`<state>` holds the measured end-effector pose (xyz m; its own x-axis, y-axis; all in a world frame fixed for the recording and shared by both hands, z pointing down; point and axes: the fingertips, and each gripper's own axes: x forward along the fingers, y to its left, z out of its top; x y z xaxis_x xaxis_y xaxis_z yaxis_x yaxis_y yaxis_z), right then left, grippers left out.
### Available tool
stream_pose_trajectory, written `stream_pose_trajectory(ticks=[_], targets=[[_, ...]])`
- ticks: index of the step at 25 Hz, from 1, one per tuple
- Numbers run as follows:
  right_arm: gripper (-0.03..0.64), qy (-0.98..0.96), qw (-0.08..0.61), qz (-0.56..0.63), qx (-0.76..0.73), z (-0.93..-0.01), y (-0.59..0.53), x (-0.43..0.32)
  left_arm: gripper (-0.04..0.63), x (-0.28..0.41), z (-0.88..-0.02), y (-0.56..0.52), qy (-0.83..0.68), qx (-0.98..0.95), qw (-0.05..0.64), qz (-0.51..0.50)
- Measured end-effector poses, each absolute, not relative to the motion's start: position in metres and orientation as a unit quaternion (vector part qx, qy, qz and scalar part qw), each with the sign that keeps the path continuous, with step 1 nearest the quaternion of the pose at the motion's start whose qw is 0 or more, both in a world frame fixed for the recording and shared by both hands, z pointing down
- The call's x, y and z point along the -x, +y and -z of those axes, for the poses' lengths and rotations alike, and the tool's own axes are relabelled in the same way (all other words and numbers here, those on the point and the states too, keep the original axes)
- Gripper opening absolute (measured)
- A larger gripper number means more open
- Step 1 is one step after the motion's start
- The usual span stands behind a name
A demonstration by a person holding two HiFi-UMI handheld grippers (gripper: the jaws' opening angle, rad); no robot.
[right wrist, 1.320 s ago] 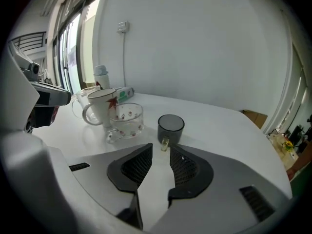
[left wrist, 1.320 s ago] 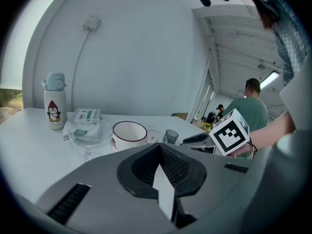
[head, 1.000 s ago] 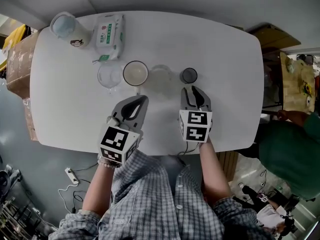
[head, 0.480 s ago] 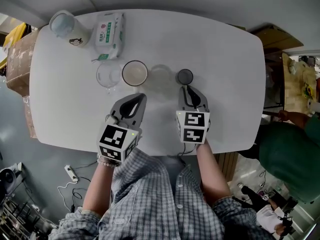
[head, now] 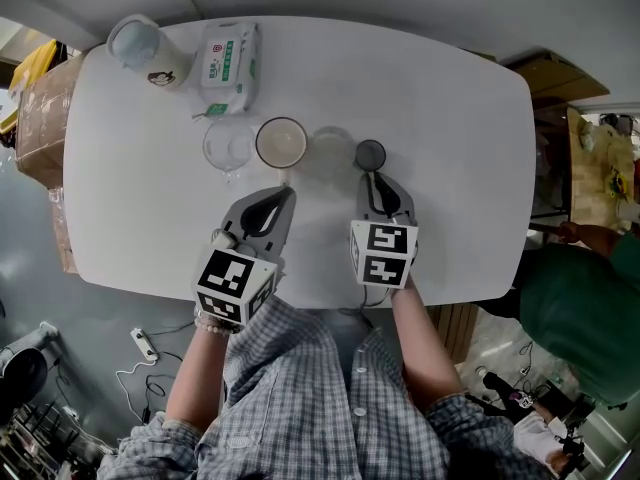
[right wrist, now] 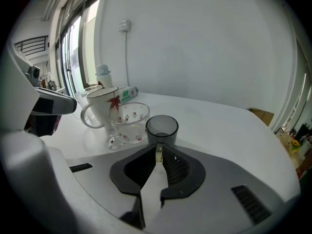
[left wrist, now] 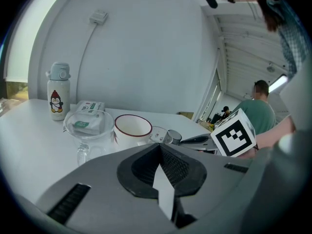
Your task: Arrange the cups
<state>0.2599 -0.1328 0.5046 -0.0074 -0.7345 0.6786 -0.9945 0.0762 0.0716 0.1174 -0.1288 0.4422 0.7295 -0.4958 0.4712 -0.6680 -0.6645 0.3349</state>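
**Four cups in a row, and one claw has the little dark one**

A big white table [head: 450, 118] fills most of the head view. The person in a checked shirt [head: 300, 388] stands at its near edge and holds a claw in each hand. Another person in a green top [head: 590, 308] is off to the right of the table.

The left gripper [head: 283, 194] is over the near part of the table. Its tip points at the white mug, but it does not touch it. Its two jaws are pressed together, and there is nothing between them.

The right gripper [head: 378, 178] is just beside it, on the right. Its jaws are closed too. They pinch a thin bit, which looks like the handle, on the near side of the small dark cup. The cup sits right at the tip of the claw.

At the far left corner stands a white bottle [head: 140, 50] with a penguin picture on it. A pack of wipes [head: 228, 56] lies next to the bottle.

The cups stand in a line across the middle of the table, close together. From left to right there is a clear glass cup [head: 228, 146], then the white mug [head: 281, 142] with a red rim. Next comes a see-through cup with little red dots [head: 330, 150]. Last is the small dark cup [head: 370, 154], which is the littlest one. All four stand upright on the table.
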Motion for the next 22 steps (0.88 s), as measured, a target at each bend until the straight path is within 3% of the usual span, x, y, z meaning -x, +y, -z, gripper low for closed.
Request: stream_pose_trajectory(ticks=[13,22], targets=[[0.06,-0.663,0.262,-0.237,-0.66,-0.492,-0.111,-0.25,0.01,-0.086,-0.432,-0.125,-0.332,-0.896,0.242,-0.167],[0.063,-0.724,0.272,-0.197,-0.602,-0.477,-0.111,-0.177,0.01,-0.044,-0.416,-0.123,-0.354,-0.892,0.228,-0.165]])
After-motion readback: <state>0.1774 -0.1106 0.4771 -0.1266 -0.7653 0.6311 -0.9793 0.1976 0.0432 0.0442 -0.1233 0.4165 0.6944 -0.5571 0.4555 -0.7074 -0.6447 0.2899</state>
